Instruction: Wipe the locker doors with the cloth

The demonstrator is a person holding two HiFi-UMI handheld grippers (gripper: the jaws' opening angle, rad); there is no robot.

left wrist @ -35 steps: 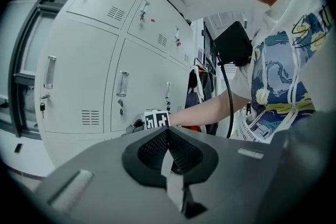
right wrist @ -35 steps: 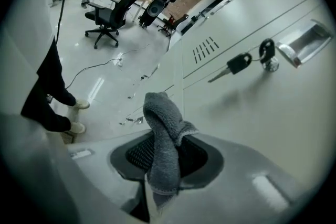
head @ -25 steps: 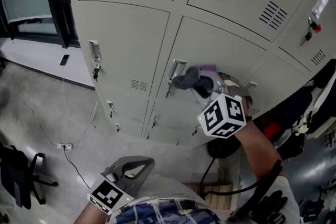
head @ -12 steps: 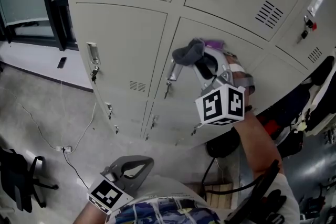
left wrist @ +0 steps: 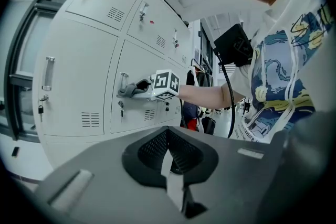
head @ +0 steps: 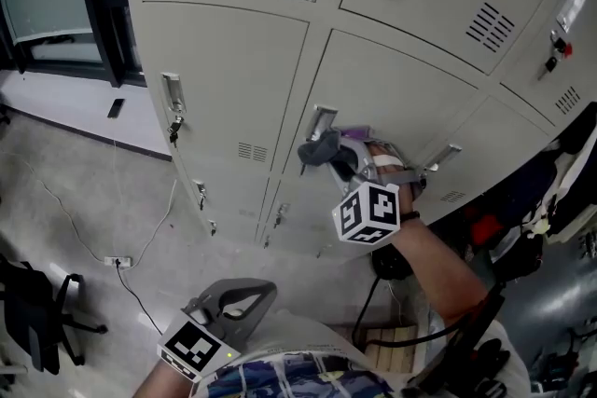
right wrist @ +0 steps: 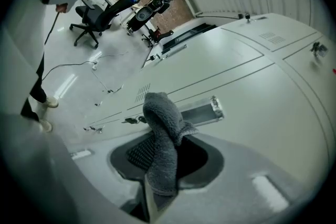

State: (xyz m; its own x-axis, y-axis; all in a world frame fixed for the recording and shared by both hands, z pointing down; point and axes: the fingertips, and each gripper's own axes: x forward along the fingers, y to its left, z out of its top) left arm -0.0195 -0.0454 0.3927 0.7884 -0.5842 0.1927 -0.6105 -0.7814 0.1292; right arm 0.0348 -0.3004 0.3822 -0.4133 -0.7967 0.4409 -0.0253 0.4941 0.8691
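Head view: my right claw [head: 338, 156] grips a grey cloth [head: 322, 147] and holds it up to a beige locker door [head: 410, 89]. The bunched end sits just below the door's metal handle [head: 320, 119].

Right gripper view: the jaws are clamped on the cloth's lower part. Its free end folds over in front of one end of the handle. I cannot tell whether the fabric touches the handle. A key [right wrist: 131, 120] hangs in the lock just beside the handle.

The marker cube [head: 367, 212] rides below and right of the handle, with my forearm running down from it.

Left gripper view: my left claw [left wrist: 169, 162] has its jaws together with nothing between them, and it looks at the handle from the side. It hangs well below the handle, close to my printed shirt and clear of the lockers.

Far below and left of the handle, a socket strip [head: 117, 261] lies on the floor [head: 56, 238].
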